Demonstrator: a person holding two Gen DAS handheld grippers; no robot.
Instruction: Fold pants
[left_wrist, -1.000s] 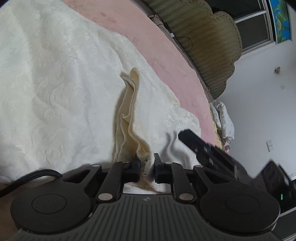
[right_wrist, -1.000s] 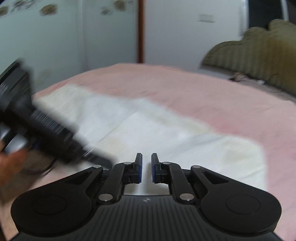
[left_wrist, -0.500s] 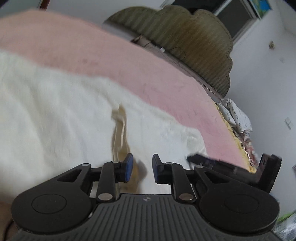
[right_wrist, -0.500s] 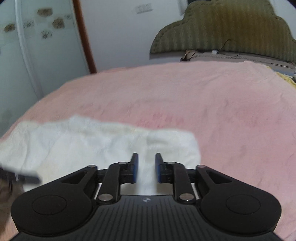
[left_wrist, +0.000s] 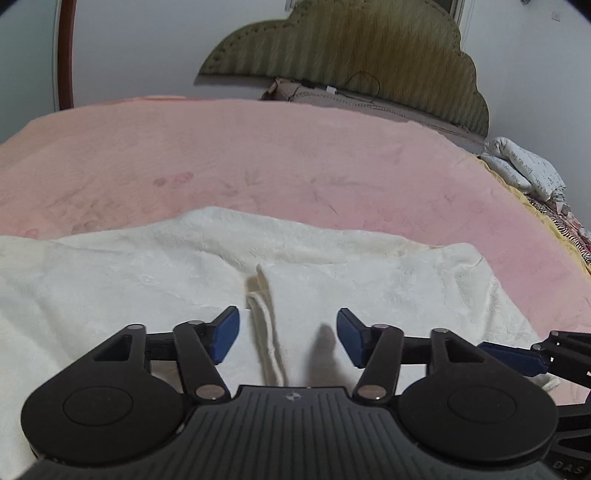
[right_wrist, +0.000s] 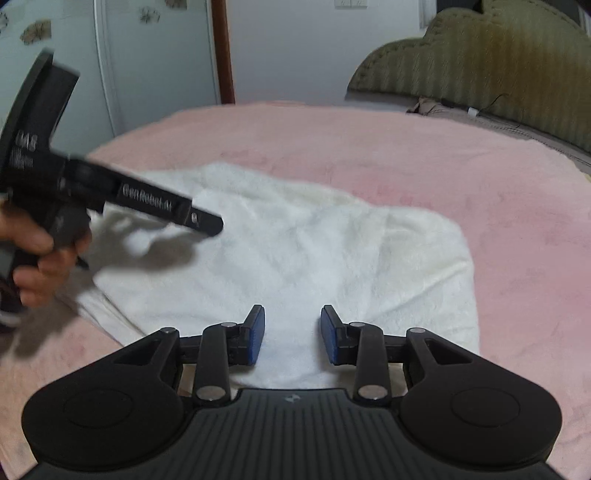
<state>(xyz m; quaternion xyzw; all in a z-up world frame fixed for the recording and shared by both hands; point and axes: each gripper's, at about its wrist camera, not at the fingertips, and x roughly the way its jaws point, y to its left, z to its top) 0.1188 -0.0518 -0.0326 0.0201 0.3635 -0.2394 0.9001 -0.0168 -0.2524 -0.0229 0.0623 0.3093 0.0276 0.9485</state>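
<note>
The cream white pants (left_wrist: 155, 273) lie spread on the pink bed, with a folded layer (left_wrist: 362, 284) on top whose hemmed edge (left_wrist: 266, 332) runs toward me. My left gripper (left_wrist: 288, 334) is open and empty, just above that edge. In the right wrist view the pants (right_wrist: 314, 251) lie flat as a folded rectangle. My right gripper (right_wrist: 291, 334) is open and empty over their near part. The left gripper also shows in the right wrist view (right_wrist: 110, 192), held in a hand at the left.
The pink bedspread (left_wrist: 295, 158) covers the bed. An olive headboard (left_wrist: 351, 62) stands at the back. A printed white pillow (left_wrist: 524, 166) lies at the right edge. A door frame (right_wrist: 221, 48) and a pale wardrobe (right_wrist: 110, 55) stand behind the bed.
My left gripper let go of the bunched pants edge and opened wide. My right gripper opened too. Both swung round to face the headboard; the pants now lie flat.
</note>
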